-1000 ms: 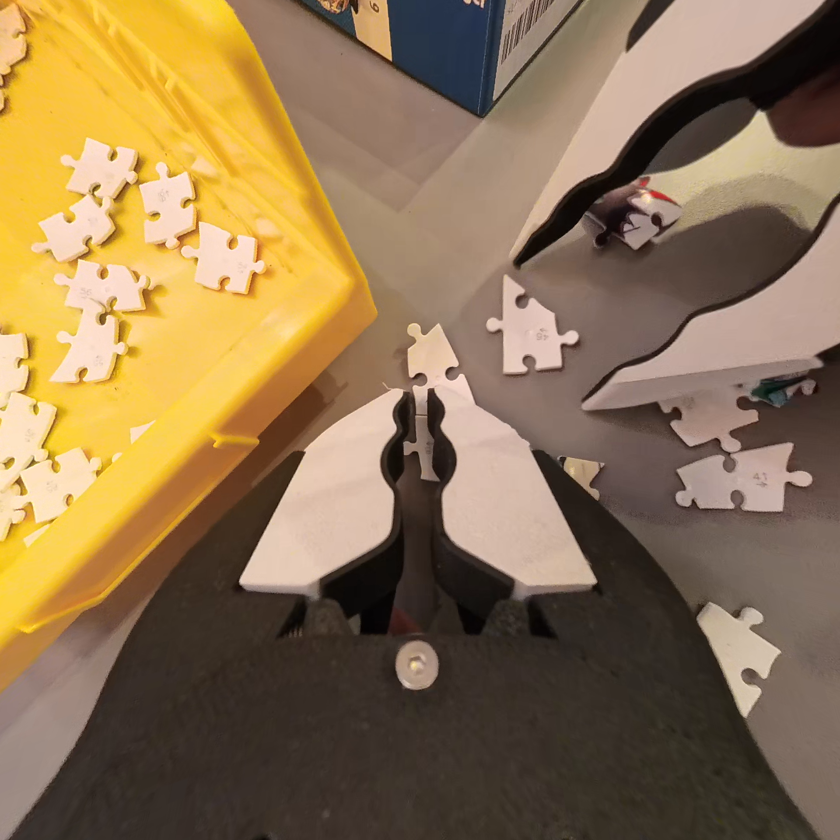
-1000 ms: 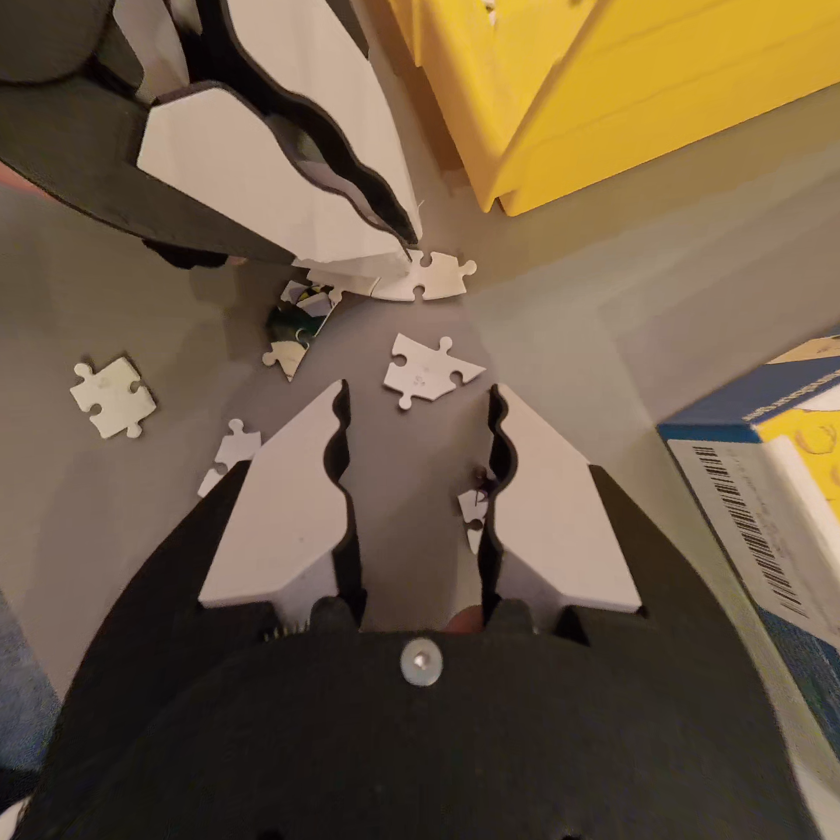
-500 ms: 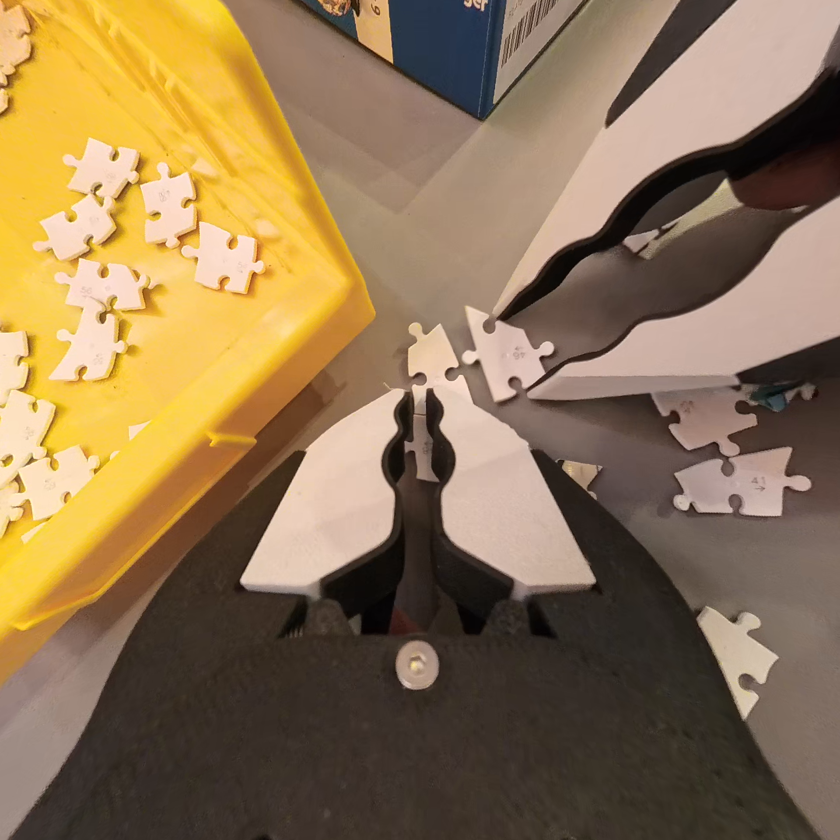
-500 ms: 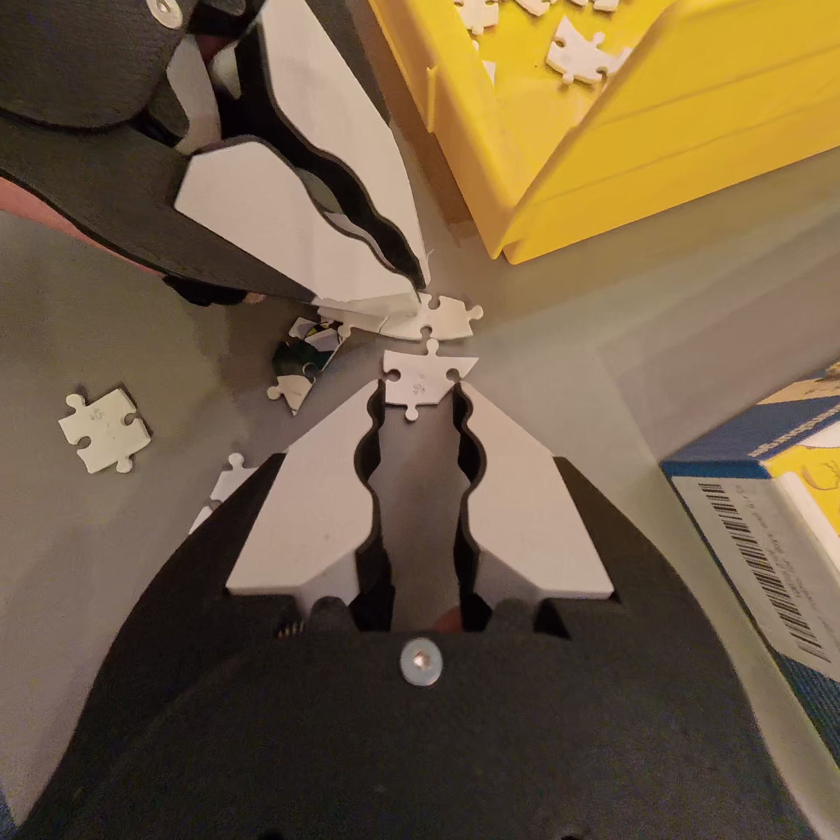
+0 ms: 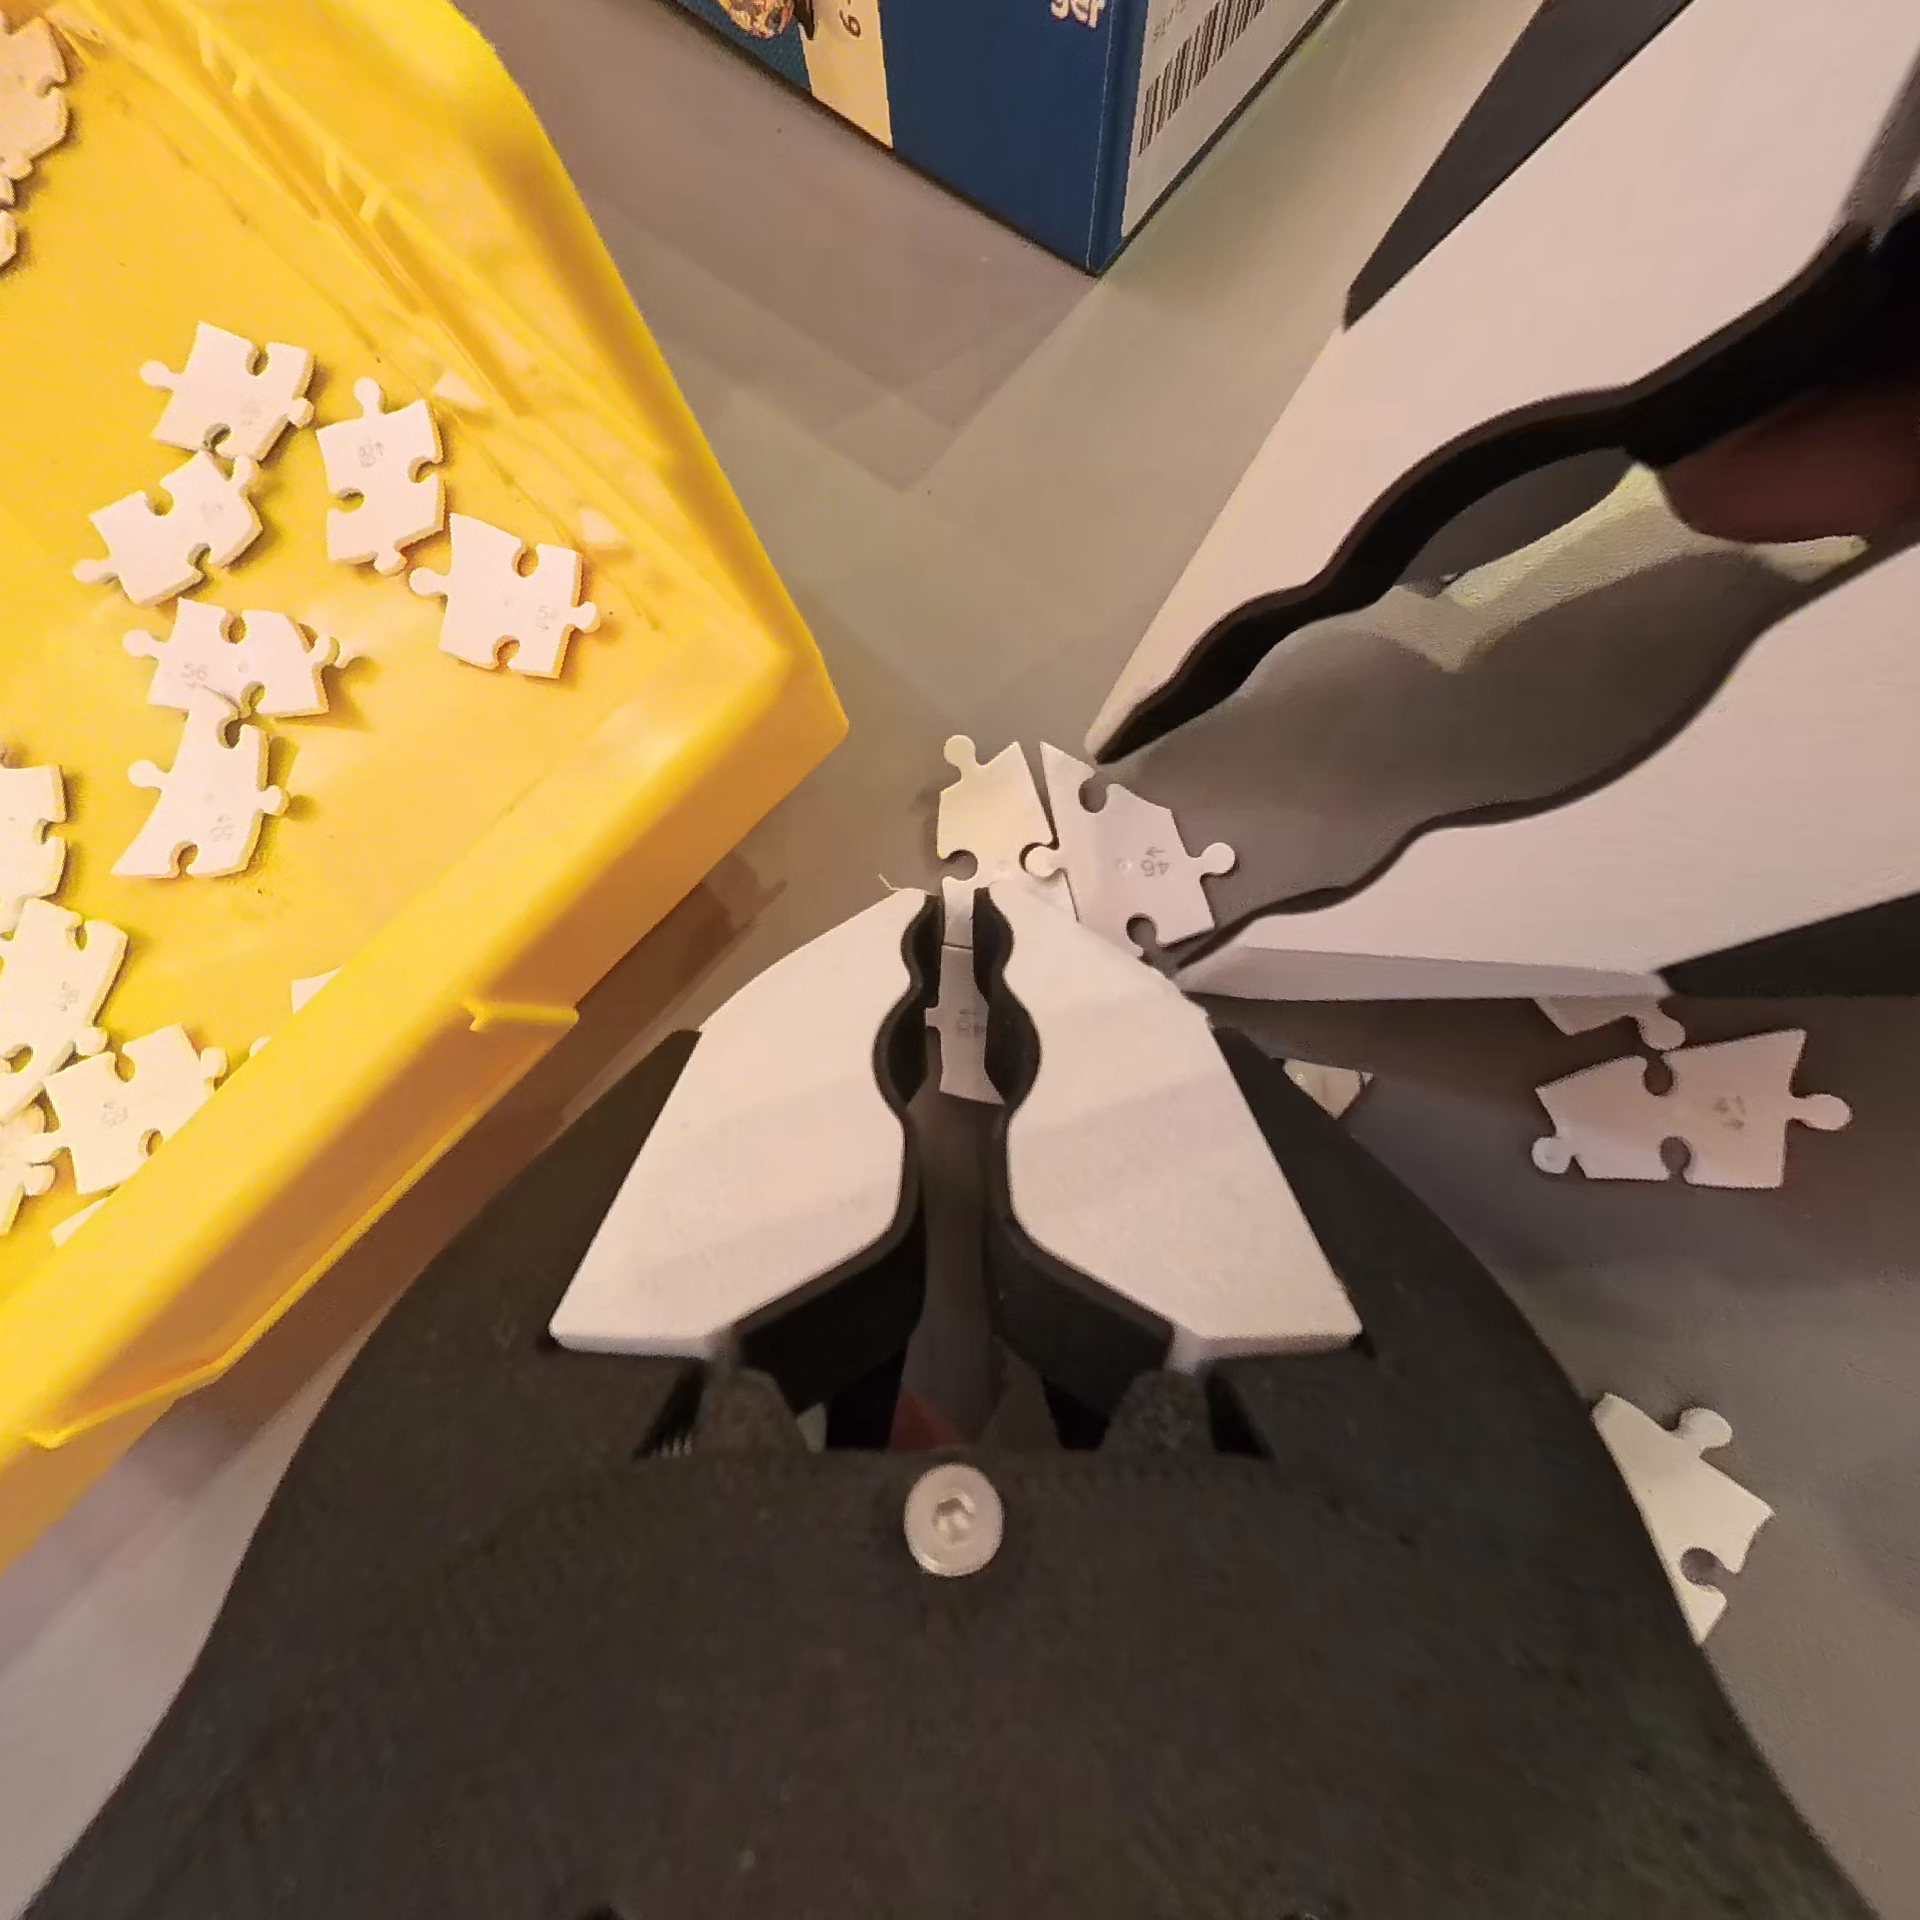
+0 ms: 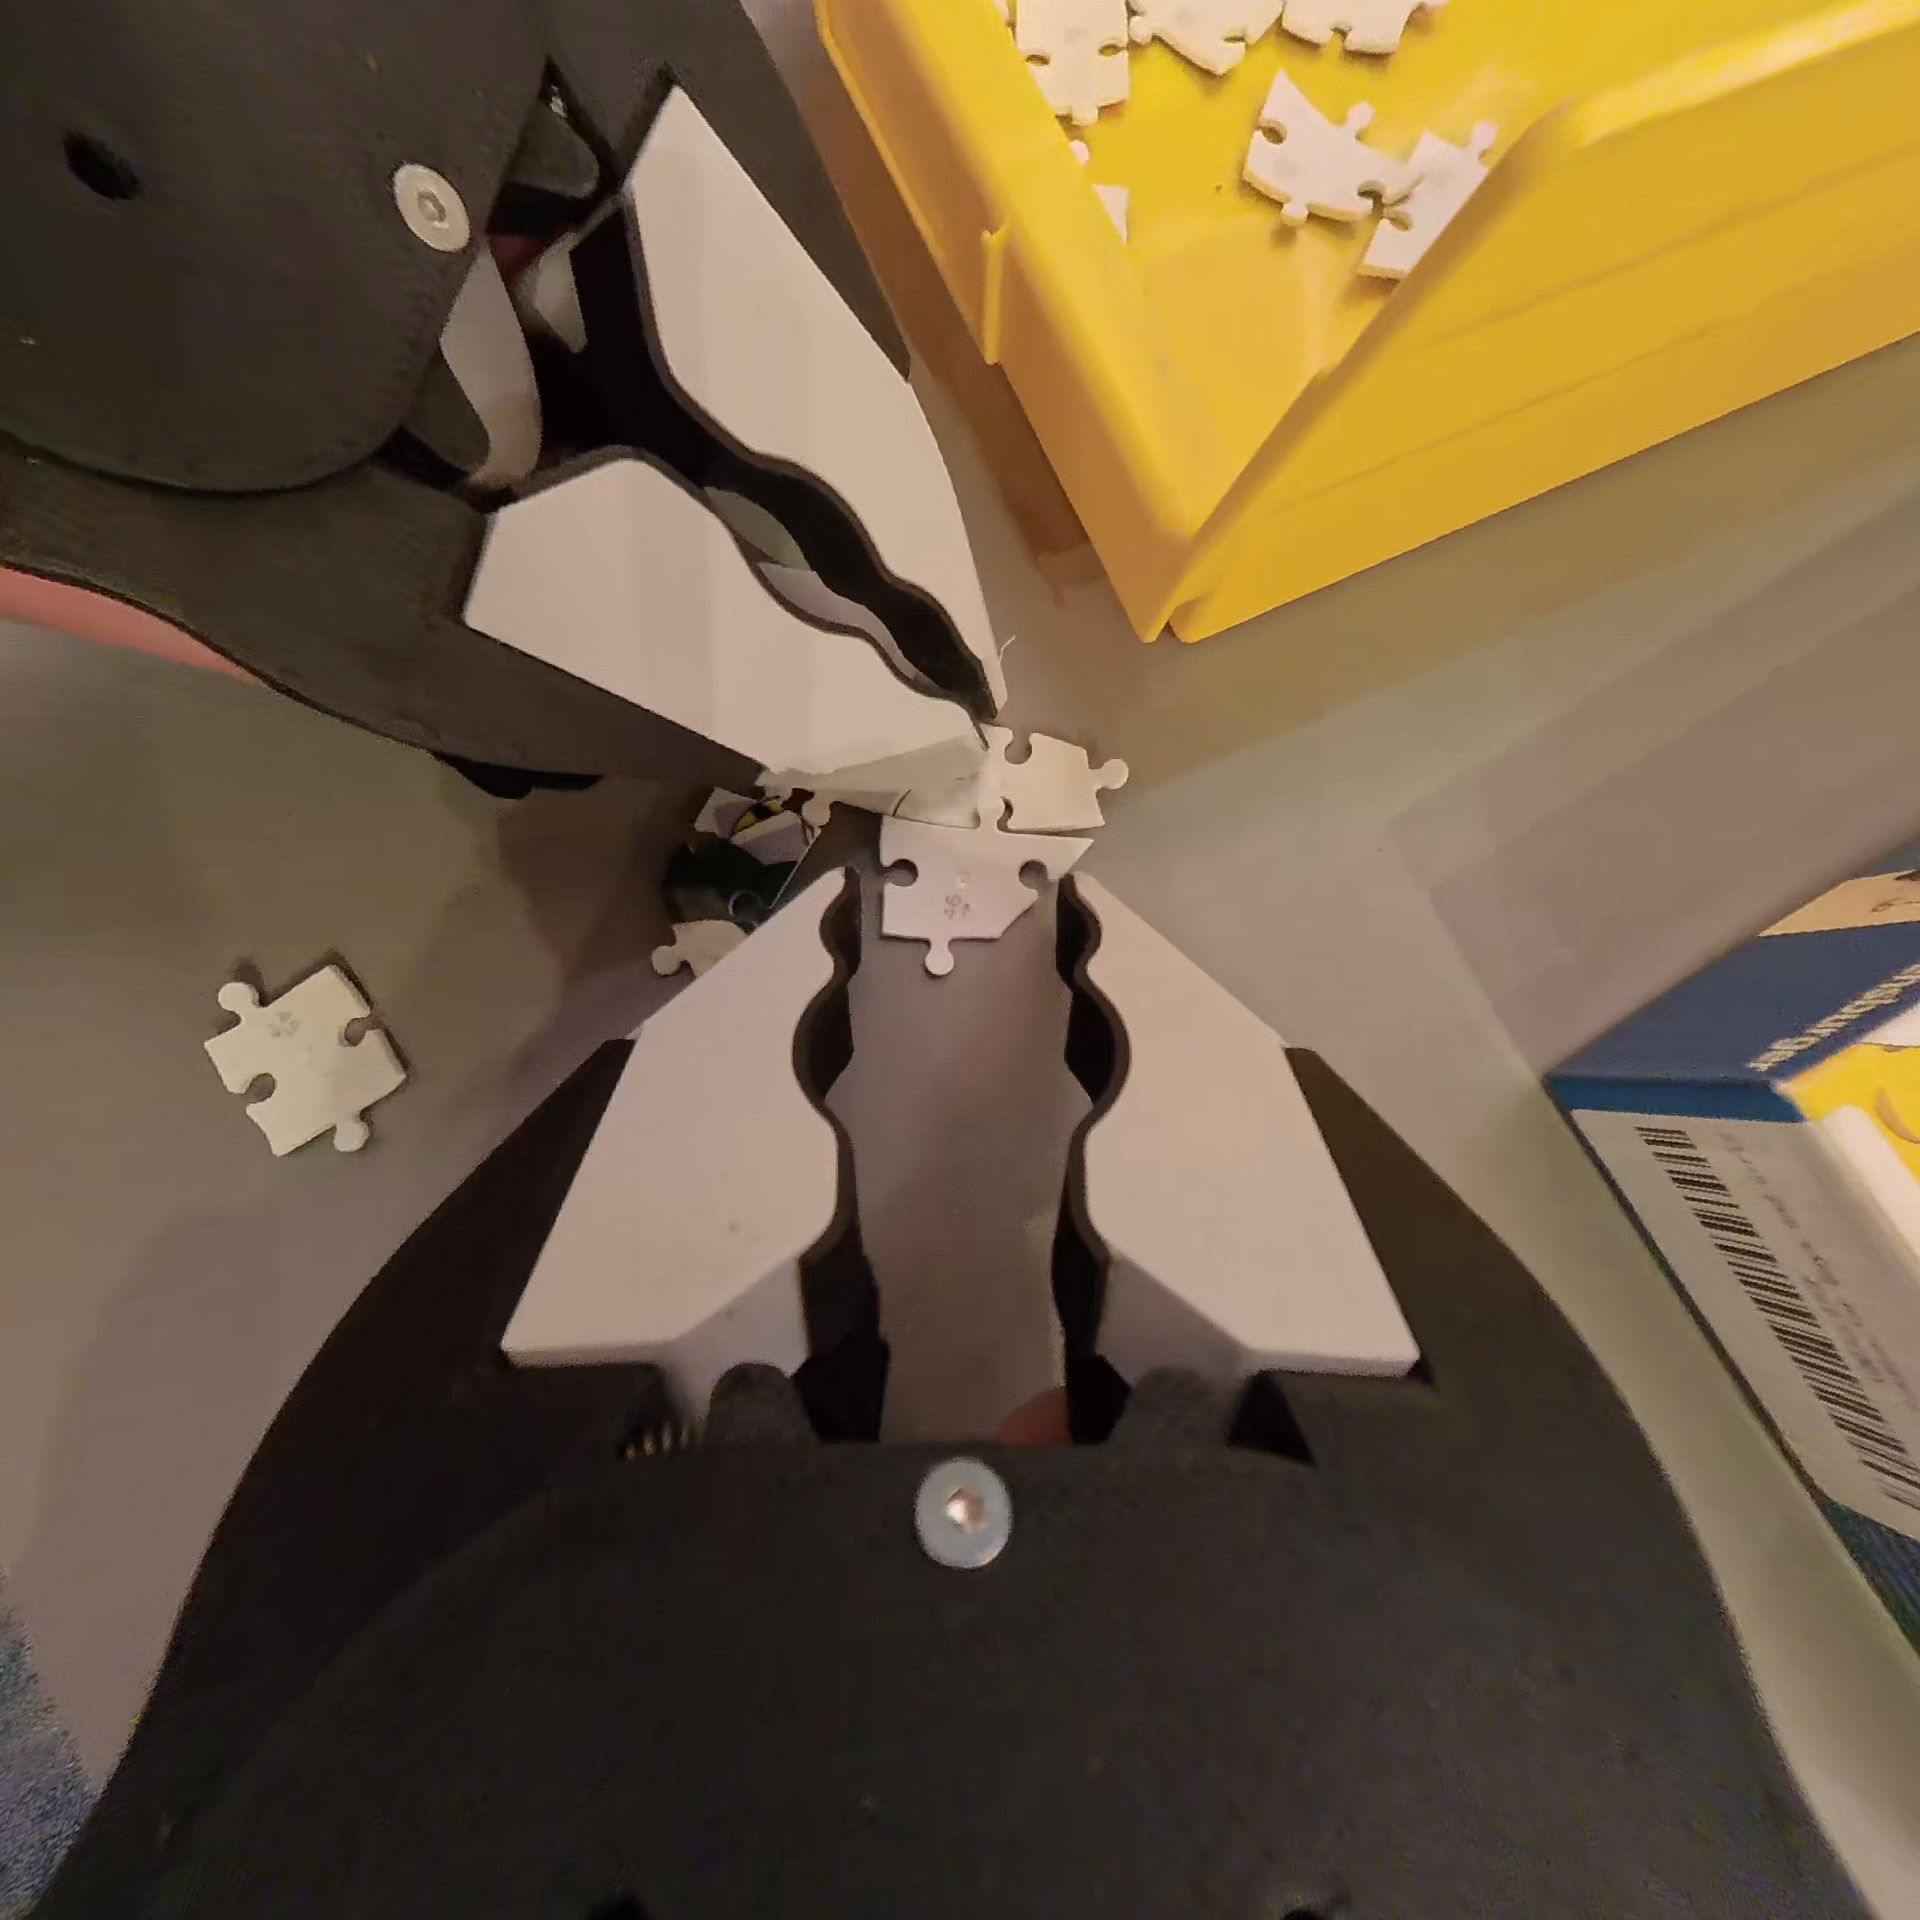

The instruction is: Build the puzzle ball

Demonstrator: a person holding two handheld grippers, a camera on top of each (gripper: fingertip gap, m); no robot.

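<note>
Since a second ago I've slid the loose puzzle piece [image 6: 961,894] forward between my right gripper [image 6: 956,883] tips, jaws apart around it, until it butts against the joined pieces [image 5: 992,810] on the grey table [image 5: 852,416]. My left gripper [image 5: 954,914] is clamped on the near end of those joined pieces. Beyond sit the yellow bin [image 5: 644,790] of white pieces [image 5: 509,603] and a blue box [image 5: 997,104].

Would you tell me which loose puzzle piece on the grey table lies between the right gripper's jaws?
The wedge-shaped white piece, face-down at the tips of the right gripper, touching the piece the left gripper holds. The other loose pieces lie off to the side.
</note>
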